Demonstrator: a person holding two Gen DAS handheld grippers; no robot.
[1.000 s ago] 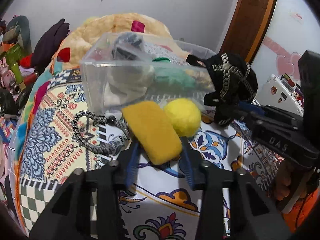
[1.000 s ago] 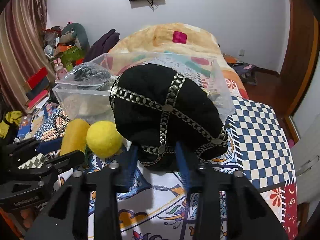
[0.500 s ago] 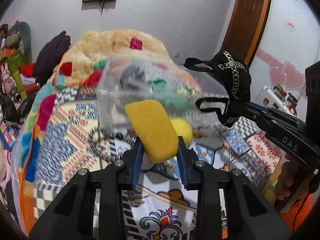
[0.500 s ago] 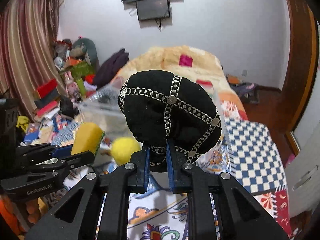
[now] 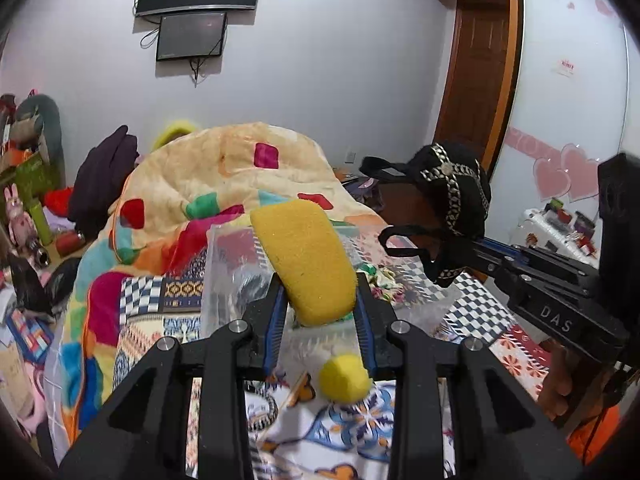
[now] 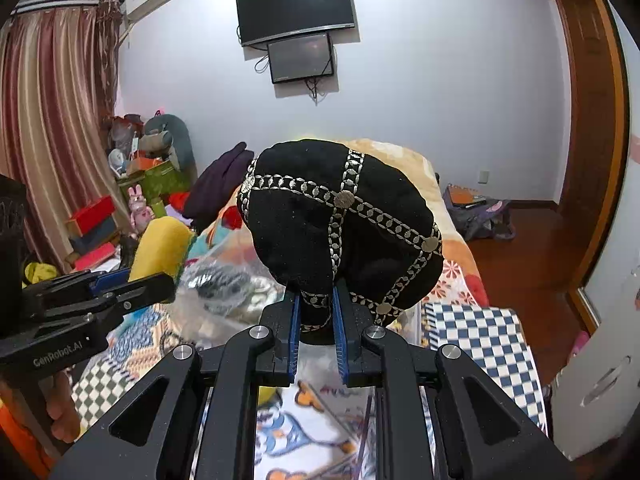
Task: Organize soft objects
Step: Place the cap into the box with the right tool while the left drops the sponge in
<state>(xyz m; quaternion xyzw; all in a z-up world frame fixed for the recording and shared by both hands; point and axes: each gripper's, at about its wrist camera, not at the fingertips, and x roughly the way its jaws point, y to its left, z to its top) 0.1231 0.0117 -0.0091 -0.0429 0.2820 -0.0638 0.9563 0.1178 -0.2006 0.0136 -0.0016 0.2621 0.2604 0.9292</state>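
My left gripper is shut on a yellow sponge and holds it raised above the bed, in front of a clear plastic bin. My right gripper is shut on a black cap with silver chain trim, also raised. The cap and right gripper show at the right of the left wrist view. The sponge and left gripper show at the left of the right wrist view. A yellow ball lies on the patterned bedsheet below the left gripper.
A colourful quilt is heaped at the back of the bed. The clear bin holds several soft items. Toys and boxes crowd the left side of the room. A wooden door stands at the right.
Both grippers have closed on their objects and lifted them: the sponge and the cap rose off the bed. The yellow ball stayed on the sheet.
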